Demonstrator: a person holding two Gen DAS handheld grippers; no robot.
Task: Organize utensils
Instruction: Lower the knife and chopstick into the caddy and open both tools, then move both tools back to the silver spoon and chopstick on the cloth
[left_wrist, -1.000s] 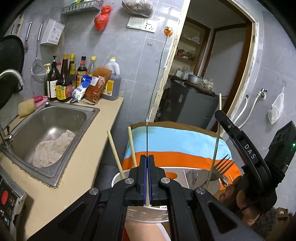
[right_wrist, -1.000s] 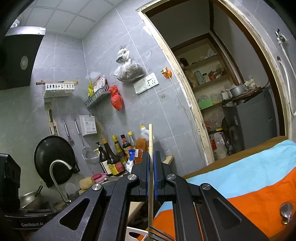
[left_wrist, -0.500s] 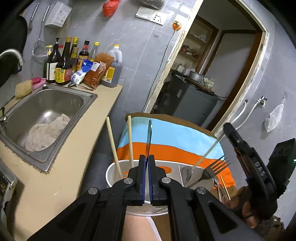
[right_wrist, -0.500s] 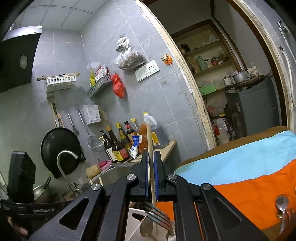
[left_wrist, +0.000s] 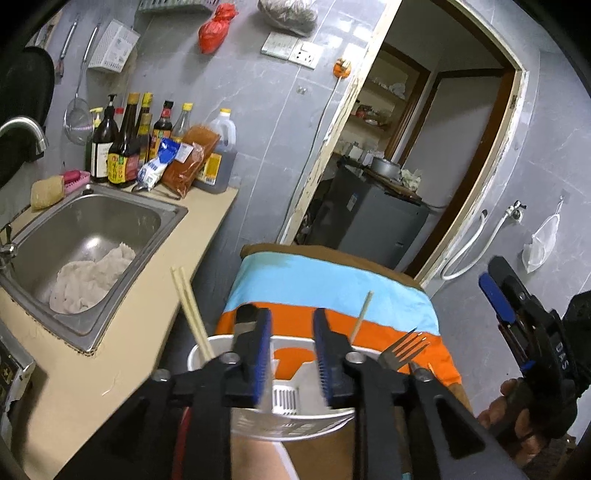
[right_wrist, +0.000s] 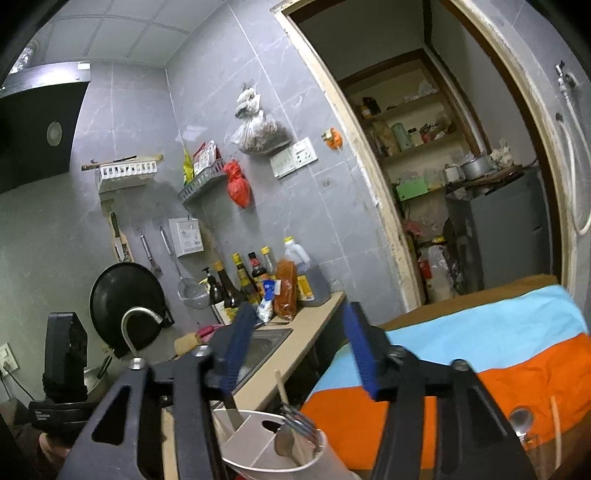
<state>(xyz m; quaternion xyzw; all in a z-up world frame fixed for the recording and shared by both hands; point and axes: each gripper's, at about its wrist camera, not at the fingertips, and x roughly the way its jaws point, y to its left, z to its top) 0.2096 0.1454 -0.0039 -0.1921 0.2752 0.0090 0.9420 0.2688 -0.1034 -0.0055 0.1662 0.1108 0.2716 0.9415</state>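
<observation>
A white utensil holder (left_wrist: 295, 398) stands on the striped cloth, just under my left gripper (left_wrist: 290, 354), which is open and empty above it. Two chopsticks (left_wrist: 190, 310) lean at the holder's left, one chopstick (left_wrist: 360, 317) at its right, and a fork (left_wrist: 404, 349) stands tines up. In the right wrist view the holder (right_wrist: 273, 450) sits low, with the fork (right_wrist: 299, 421), a chopstick (right_wrist: 282, 387) and a knife blade (right_wrist: 232, 408) in it. My right gripper (right_wrist: 299, 354) is open and empty above it. A spoon (right_wrist: 521, 419) lies on the cloth.
A steel sink (left_wrist: 85, 236) with a rag is set in the beige counter (left_wrist: 122, 343) at left. Sauce bottles (left_wrist: 125, 144) line the wall. The blue, orange and brown cloth (left_wrist: 325, 284) covers the table. A doorway (left_wrist: 417, 155) opens behind.
Both grippers have opened. The left let go of the knife and the right let go of its chopstick; both now stand in the holder.
</observation>
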